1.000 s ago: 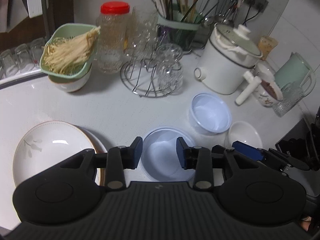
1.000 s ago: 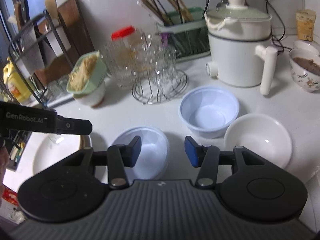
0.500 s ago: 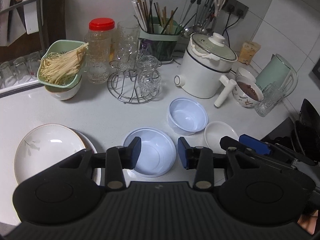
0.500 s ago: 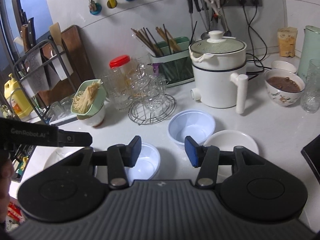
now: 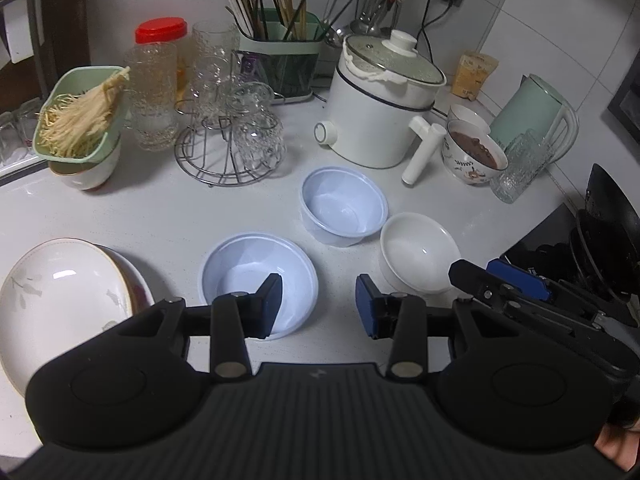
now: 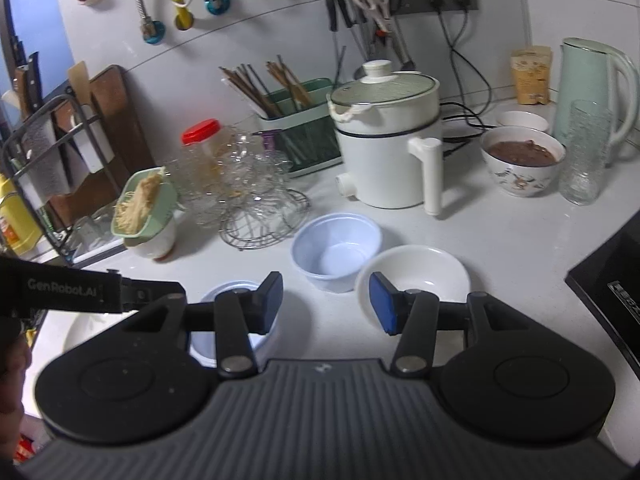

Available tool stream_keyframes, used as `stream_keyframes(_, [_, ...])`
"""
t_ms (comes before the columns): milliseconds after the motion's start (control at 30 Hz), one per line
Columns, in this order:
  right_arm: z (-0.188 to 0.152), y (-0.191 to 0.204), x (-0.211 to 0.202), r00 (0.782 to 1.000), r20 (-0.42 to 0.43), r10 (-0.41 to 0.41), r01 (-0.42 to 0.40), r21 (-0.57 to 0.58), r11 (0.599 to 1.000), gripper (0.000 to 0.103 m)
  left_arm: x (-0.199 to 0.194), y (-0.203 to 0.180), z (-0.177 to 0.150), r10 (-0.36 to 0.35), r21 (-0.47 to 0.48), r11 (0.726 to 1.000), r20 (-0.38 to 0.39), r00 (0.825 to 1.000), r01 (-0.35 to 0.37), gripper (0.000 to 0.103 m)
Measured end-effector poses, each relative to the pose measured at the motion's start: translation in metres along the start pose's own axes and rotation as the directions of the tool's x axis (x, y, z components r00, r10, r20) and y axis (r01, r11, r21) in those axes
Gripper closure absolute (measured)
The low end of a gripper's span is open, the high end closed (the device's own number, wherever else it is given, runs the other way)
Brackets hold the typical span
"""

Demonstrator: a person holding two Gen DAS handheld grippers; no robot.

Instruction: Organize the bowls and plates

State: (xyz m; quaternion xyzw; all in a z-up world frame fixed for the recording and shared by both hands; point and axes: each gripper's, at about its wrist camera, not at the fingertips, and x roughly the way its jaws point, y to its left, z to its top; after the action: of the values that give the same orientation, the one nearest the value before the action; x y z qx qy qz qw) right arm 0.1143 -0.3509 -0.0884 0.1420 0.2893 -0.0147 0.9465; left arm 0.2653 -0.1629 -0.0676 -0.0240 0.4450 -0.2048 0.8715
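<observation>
Both the left gripper [image 5: 318,306] and the right gripper [image 6: 325,304] hang with jaws parted and empty above the counter [image 5: 168,216], the shallow blue bowl [image 5: 258,276] lying just under the left one's fingers, nearer it than the right

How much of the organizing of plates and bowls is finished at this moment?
Done: only the plates look stacked. In hand: nothing; the left hand-held gripper and right hand-held gripper are open and empty. Left: two blue plastic bowls and the white bowl stand apart.
</observation>
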Motion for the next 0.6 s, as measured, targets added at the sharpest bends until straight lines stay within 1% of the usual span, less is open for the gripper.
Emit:
stream_keyframes(100, [-0.004,-0.009,0.001,1.0,0.0,-0.03,0.03,0.021,0.999,0.052,0.011,-0.002,0.002,-0.014,-0.001,1.0,-0.026,1.0,0.014,0.057])
stream_keyframes(333, [-0.014,-0.027,0.012,0.996,-0.004,-0.093,0.093,0.062,0.994,0.052,0.037,-0.009,0.008,-0.034,0.012,0.999,-0.055,0.998,0.035,0.057])
stream_keyframes(467, [-0.016,-0.03,0.017,0.994,0.0,-0.114,0.113,0.06,0.992,0.052,0.055,-0.018,0.016,-0.073,0.01,0.997,-0.085,0.994,0.075,0.057])
stream_keyframes(600, [-0.013,-0.038,0.027,0.988,0.01,-0.153,0.152,0.081,0.985,0.052,0.073,-0.031,0.026,-0.085,0.044,0.995,-0.087,0.993,0.089,0.057])
